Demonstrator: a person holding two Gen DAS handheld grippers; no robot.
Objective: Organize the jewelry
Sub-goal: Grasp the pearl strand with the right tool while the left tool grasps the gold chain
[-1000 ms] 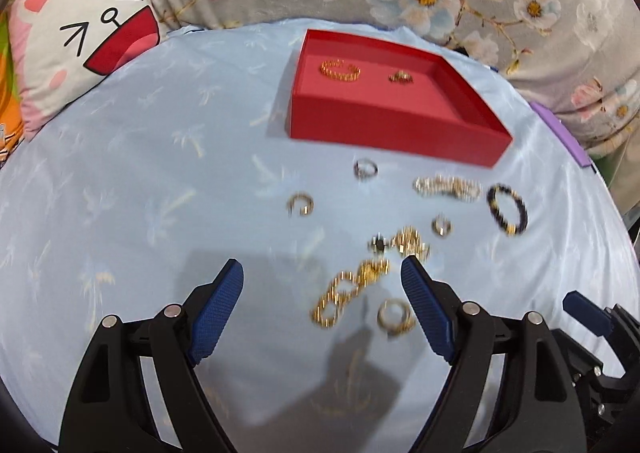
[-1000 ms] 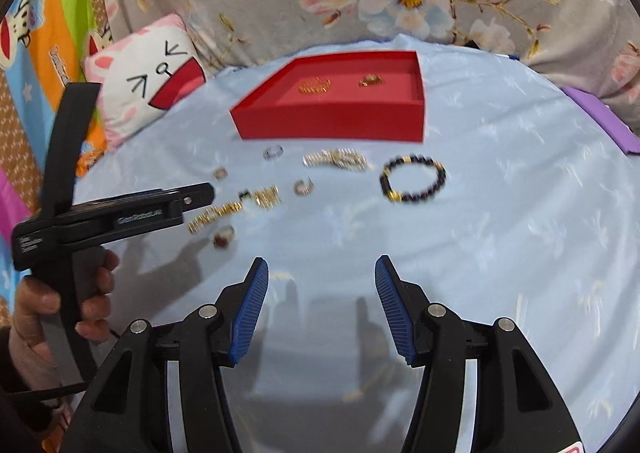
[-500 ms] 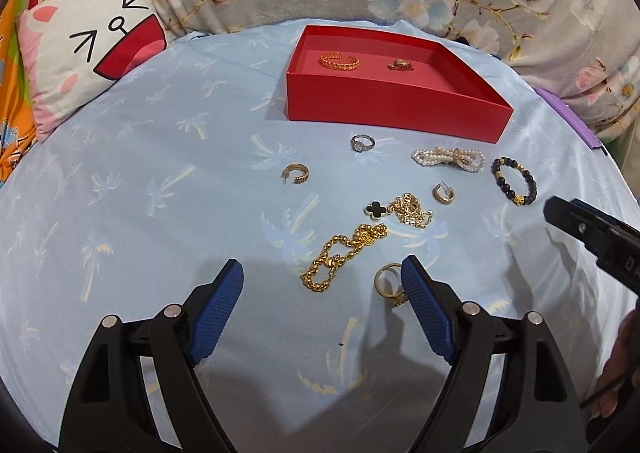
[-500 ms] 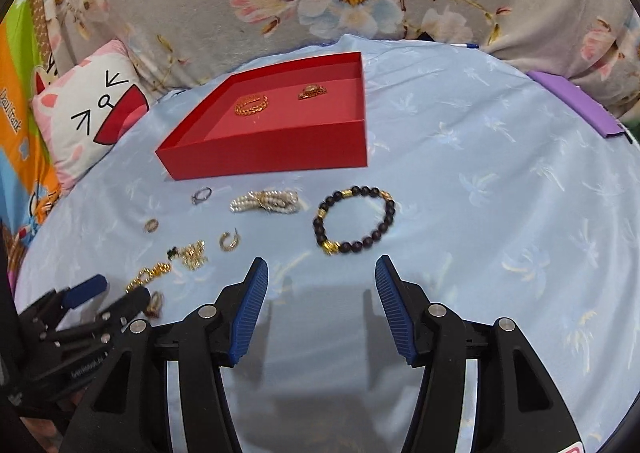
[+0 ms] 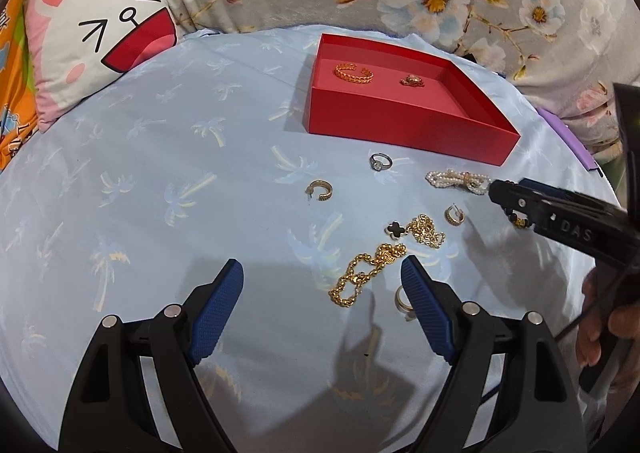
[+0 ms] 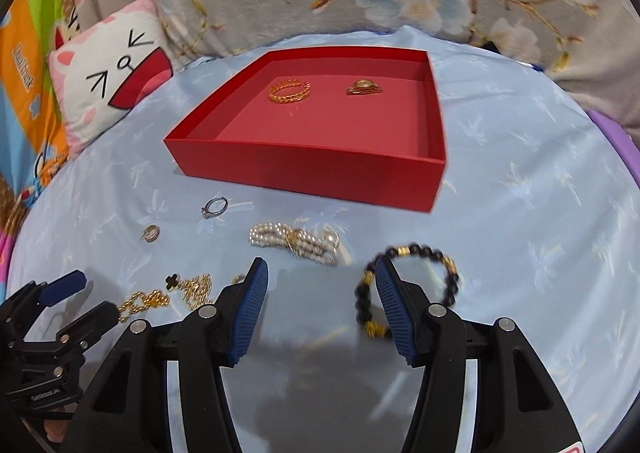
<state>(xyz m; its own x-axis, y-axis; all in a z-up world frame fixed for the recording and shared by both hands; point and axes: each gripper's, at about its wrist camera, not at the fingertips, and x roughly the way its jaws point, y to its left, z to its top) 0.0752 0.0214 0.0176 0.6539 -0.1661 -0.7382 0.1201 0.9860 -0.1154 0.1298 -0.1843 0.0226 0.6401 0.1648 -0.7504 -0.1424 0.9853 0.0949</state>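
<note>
Jewelry lies loose before the red box [image 6: 320,169] — both claws, left [image 5: 322,285] and right [image 6: 322,285], spread wide, gripping nothing.

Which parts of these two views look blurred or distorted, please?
Right wrist view: the black bead bracelet is motion-smeared, the red box sharper. Left wrist view: crisp throughout. Both: fisheye bends the blue cloth round, with dark corners.

Bright, even light; soft shadows below; fisheye-bent edges; slight blur.

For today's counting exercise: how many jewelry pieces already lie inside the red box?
2: a gold twisted bangle at the back left of the red box, and a small gold piece to its right.
</note>
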